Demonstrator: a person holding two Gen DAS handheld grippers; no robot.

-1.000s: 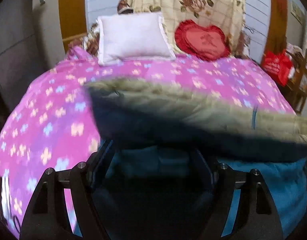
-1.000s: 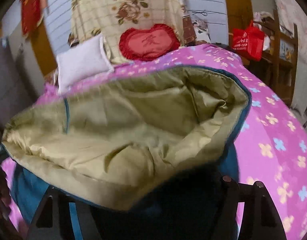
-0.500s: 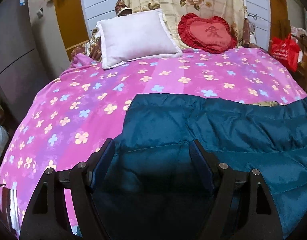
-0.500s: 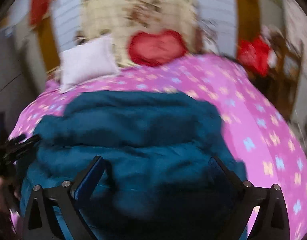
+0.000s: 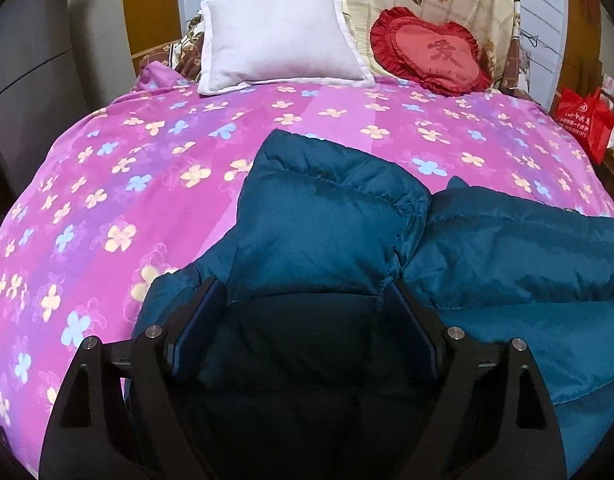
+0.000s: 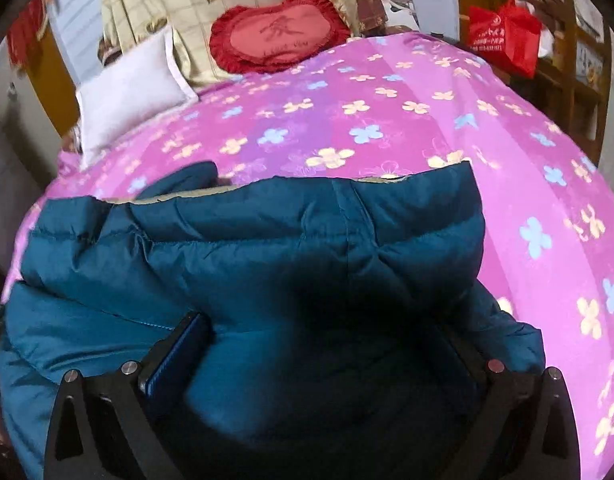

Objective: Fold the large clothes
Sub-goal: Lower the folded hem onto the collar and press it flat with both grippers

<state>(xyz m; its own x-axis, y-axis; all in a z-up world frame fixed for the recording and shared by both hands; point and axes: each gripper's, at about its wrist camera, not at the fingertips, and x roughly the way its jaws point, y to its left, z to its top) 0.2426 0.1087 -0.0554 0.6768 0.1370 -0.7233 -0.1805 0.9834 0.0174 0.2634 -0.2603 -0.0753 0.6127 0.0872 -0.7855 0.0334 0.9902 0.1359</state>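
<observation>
A teal puffy jacket (image 5: 327, 220) lies on the pink flowered bedspread (image 5: 127, 184), teal side up. In the right wrist view the jacket (image 6: 287, 248) shows a thin strip of olive lining (image 6: 379, 178) at its far edge. My left gripper (image 5: 303, 292) is low over the jacket's near left part. Its jaws are opening, and a fold of the jacket still fills the gap and touches both pads. My right gripper (image 6: 331, 332) stands spread wide over the jacket's near right part, with fabric lying loose between its fingers.
A white pillow (image 5: 279, 40) and a red heart cushion (image 5: 431, 52) lean at the head of the bed. A red bag (image 6: 503, 36) hangs by wooden shelving (image 6: 567, 80) on the right. A grey cabinet (image 5: 27, 60) stands on the left.
The jacket was held up with its olive lining facing me; now it lies folded over, teal side up. Both grippers have sunk toward the bed. The right jaws have spread wide.
</observation>
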